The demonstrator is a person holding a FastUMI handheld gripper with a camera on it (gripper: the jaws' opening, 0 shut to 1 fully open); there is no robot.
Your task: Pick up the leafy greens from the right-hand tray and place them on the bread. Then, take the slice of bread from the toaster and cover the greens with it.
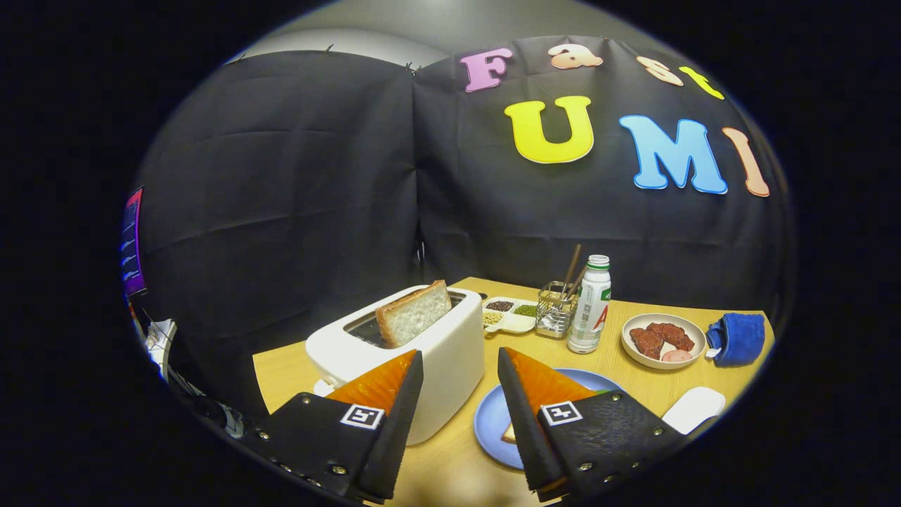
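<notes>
Gripper [457, 366] fingers spread apart, holding nothing. Bread slice [414, 313] stands tilted in the toaster [450, 352] slot, just beyond the left finger. Blue plate [493, 422] lies under the right finger.

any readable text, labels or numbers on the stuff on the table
Bottle: its label carries print, too small and blurred to read.
Hand-held gripper, open with nothing between its fingers: square black-and-white marker patterns, no words.
Toaster, blue plate, bowl: no text seen.
So nothing on the table can be read.
</notes>
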